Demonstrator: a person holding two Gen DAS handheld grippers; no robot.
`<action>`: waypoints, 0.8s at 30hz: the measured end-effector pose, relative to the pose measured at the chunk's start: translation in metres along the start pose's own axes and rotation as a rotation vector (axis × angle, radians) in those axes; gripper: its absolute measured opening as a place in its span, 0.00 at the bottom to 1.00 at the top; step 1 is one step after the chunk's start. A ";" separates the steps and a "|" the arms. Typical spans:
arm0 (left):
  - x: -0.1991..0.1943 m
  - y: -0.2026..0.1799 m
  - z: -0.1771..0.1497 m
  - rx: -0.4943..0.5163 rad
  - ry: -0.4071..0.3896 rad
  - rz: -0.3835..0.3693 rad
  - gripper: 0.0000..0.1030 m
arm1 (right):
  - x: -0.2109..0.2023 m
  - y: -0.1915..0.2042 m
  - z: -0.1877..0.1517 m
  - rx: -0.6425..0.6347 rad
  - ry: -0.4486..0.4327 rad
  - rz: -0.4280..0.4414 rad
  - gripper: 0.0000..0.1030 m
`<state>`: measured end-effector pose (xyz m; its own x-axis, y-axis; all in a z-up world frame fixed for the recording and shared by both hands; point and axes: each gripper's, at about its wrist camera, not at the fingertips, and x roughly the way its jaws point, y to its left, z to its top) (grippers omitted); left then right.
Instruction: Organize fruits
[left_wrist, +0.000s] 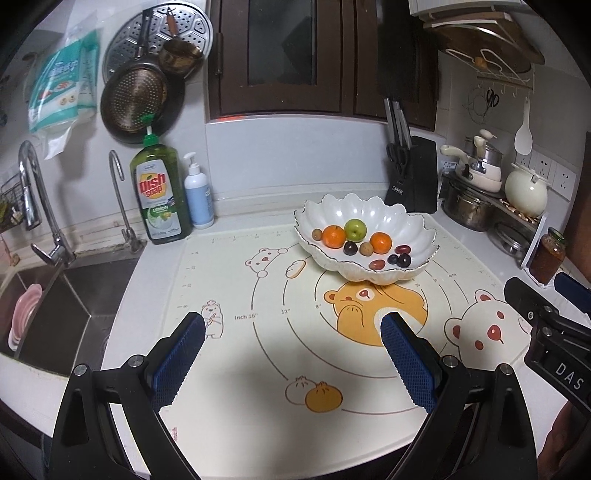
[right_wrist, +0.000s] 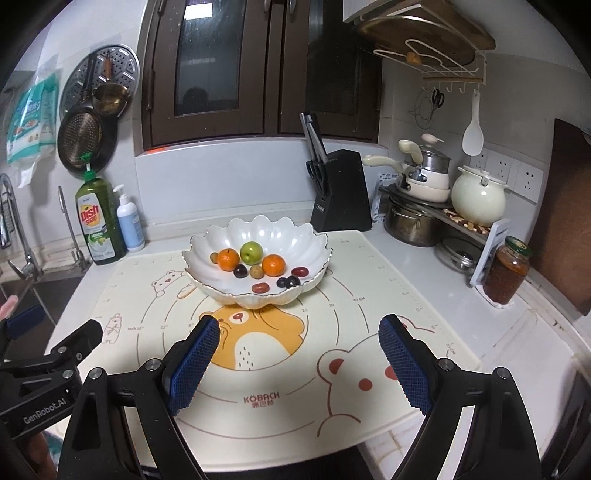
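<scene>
Bowl: white scalloped ceramic bowl with a thin dark rim, standing on the far half of the mat, over the printed orange bear's head.
Fruit in bowl: green apple at the back; two round orange tangerines, one left and one right of it; dark purple plum and small tan-brown round fruit between the tangerines; a second tan fruit just left of the left tangerine; oblong red fruits and two dark round fruits toward the front right.
Mat: cream silicone baking mat printed with bears, buns and ring scales, flat on the white desk.
Left gripper: black frame, blue textured fingers, spread wide, nothing between them, above the mat's near part, well short of the bowl.
Right gripper: same build, fingers wide apart and empty, above the mat near its front edge, pointing toward the bowl.
Back of desk: green dish-soap bottle, white-and-blue pump bottle, black knife block.
Right side: stacked pots and a cream lidded pot on a rack; glass jar of reddish-brown preserve with a green lid.
Left side: steel sink with taps.
</scene>
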<state>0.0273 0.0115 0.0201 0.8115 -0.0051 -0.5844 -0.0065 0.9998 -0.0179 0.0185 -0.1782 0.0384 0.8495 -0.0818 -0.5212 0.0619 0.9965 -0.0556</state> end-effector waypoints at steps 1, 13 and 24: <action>-0.003 0.000 -0.002 -0.001 -0.003 -0.001 0.94 | -0.003 -0.001 -0.002 0.002 -0.003 -0.001 0.86; -0.027 -0.005 -0.021 0.022 -0.022 0.014 0.94 | -0.024 -0.009 -0.022 0.011 -0.002 -0.006 0.86; -0.038 -0.007 -0.029 0.030 -0.040 0.029 0.94 | -0.033 -0.015 -0.034 0.027 0.000 -0.017 0.86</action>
<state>-0.0203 0.0038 0.0188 0.8338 0.0236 -0.5515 -0.0131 0.9997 0.0230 -0.0286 -0.1906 0.0279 0.8483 -0.0984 -0.5203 0.0904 0.9951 -0.0409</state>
